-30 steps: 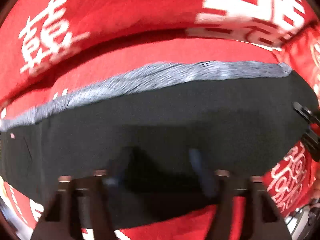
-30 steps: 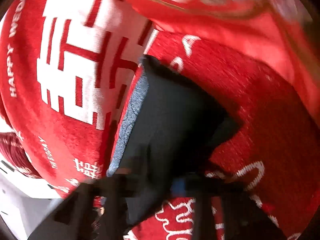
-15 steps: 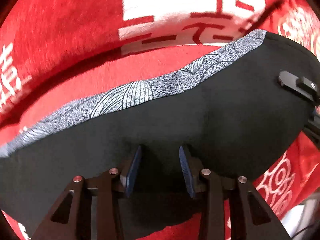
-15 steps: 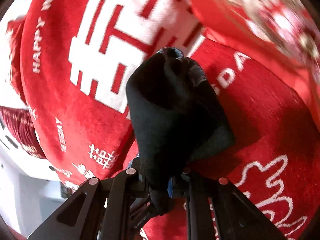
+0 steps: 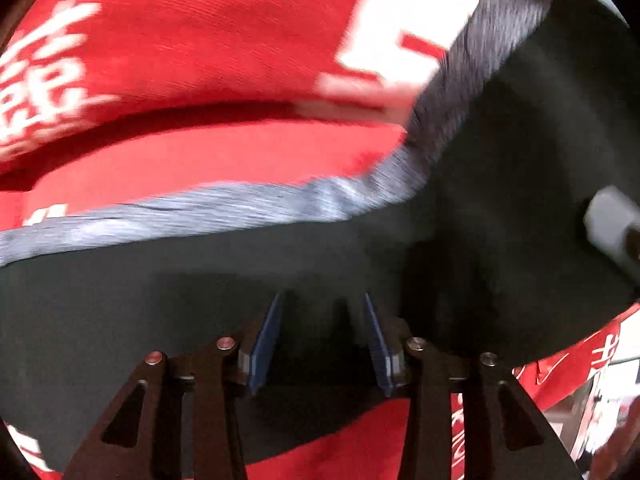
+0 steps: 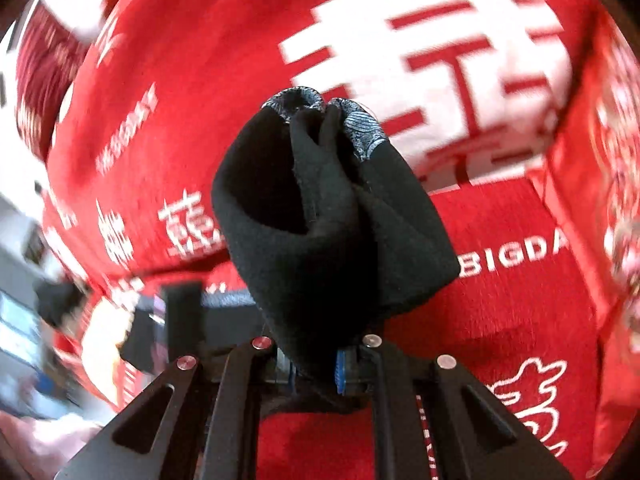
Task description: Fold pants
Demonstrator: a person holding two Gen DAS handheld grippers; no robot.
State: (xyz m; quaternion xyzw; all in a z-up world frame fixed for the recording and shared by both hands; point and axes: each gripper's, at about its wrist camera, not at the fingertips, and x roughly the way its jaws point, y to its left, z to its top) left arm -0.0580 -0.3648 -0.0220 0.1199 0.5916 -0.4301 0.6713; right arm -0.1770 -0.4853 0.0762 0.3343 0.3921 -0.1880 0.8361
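The black pants (image 5: 500,200) with a grey patterned waistband (image 5: 224,208) lie on a red cloth with white characters (image 5: 200,60). My left gripper (image 5: 322,340) is open, its blue pads (image 5: 266,340) over the black fabric near the pants' front edge. My right gripper (image 6: 314,364) is shut on the pants (image 6: 328,216) and holds a bunched part lifted above the cloth, with the grey waistband (image 6: 360,128) at its far tip. The right gripper's body shows blurred at the right edge of the left wrist view (image 5: 612,228).
The red cloth (image 6: 500,300) covers the whole surface. Its edge shows at the lower right in the left wrist view (image 5: 580,376) and at the left in the right wrist view (image 6: 48,240). The left gripper's body (image 6: 168,320) shows blurred at the lower left.
My right gripper has lifted the bunched pants higher and swung; the waistband end now points away. The right side of the pants has risen in the left wrist view. My left gripper stays open.
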